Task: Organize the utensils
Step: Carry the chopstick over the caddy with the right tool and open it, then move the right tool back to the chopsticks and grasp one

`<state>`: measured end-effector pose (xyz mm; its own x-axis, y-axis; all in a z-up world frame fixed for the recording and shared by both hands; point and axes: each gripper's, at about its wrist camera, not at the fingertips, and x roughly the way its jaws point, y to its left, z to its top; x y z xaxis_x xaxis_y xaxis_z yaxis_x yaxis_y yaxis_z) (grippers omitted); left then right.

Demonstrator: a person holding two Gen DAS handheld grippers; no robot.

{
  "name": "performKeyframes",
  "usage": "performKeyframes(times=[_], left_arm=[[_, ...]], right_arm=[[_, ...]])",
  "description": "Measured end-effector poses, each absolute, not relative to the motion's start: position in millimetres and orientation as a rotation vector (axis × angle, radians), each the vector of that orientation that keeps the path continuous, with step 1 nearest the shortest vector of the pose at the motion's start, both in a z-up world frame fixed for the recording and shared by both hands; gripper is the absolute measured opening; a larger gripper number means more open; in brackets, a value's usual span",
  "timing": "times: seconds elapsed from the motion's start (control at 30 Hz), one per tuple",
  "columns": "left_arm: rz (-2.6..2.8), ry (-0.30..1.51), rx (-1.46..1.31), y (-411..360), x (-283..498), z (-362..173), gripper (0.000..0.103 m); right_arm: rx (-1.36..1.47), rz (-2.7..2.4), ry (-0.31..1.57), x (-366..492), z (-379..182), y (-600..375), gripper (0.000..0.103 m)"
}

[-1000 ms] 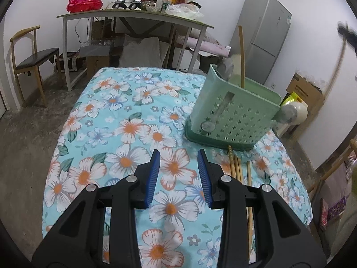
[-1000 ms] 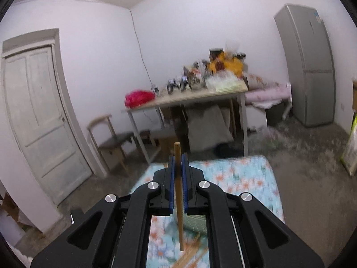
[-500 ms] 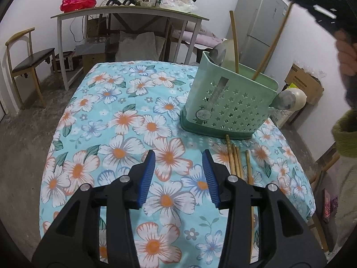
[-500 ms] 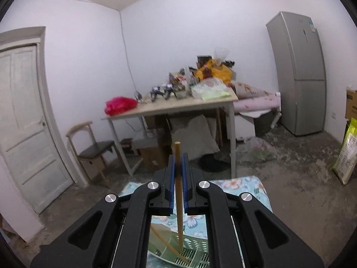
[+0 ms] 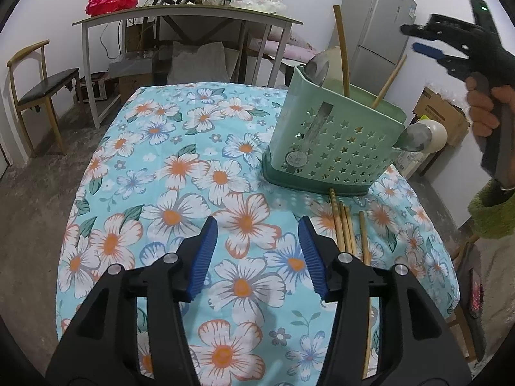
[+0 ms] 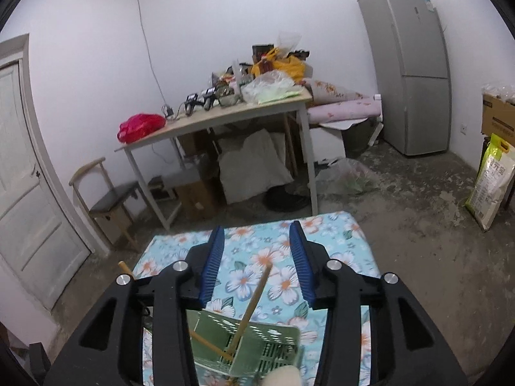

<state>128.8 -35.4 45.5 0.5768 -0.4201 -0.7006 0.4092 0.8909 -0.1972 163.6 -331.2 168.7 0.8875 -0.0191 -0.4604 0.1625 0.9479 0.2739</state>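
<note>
Item: right gripper (image 6: 257, 263). Half a second ago its jaws were clamped on a wooden chopstick; they now stand wide apart with nothing between the pads. In the left wrist view it hangs in the air at about 2 o'clock, above and well clear of the green utensil basket (image 5: 334, 148).

Item: released chopstick (image 6: 252, 308). It stands in the basket, lower end down in the basket's interior, upper end free between the open jaws and touching neither. Its long axis runs steeply, upper end tipped toward 1 o'clock in the right wrist view; in the left wrist view it leans the same way against the far rim (image 5: 388, 82).

Item: second chopstick (image 5: 341, 50). It is in the basket too, close to upright, top bowing slightly toward 11 o'clock in the left view.

Item: spoons. One bowl (image 5: 317, 67) shows above the rim at the near-left corner; another rounded bowl (image 5: 415, 136) protrudes at the right end.

Item: loose chopsticks (image 5: 342, 225). A small bundle plus one separate stick lies flat on the floral tablecloth (image 5: 180, 167), just in front of the basket at about 5 o'clock from it. Long axes run roughly 12 to 6, far tips nearly touching the basket base.

Item: left gripper (image 5: 257, 251). Jaws wide, empty, low over the cloth, the loose sticks just to its right.

Judgement: one deposit is complete, and the loose sticks remain to be collected.
</note>
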Motion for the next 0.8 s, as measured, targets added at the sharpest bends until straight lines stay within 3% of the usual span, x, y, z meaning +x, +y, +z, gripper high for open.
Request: performKeyframes(times=[0.27,0.43,0.8], left_arm=[[-0.459,0.828,0.022,-36,129,46,0.052],[-0.433,0.836,0.067,-39,129,45,0.053],[-0.4,0.845,0.186,-51,123,38,0.055]], right_arm=[[0.296,-0.044,0.367,82,194,-336,0.043],[0.29,0.073,0.445,43,173,-313,0.043],[0.641,0.131,1.005,48,-19,-280,0.043]])
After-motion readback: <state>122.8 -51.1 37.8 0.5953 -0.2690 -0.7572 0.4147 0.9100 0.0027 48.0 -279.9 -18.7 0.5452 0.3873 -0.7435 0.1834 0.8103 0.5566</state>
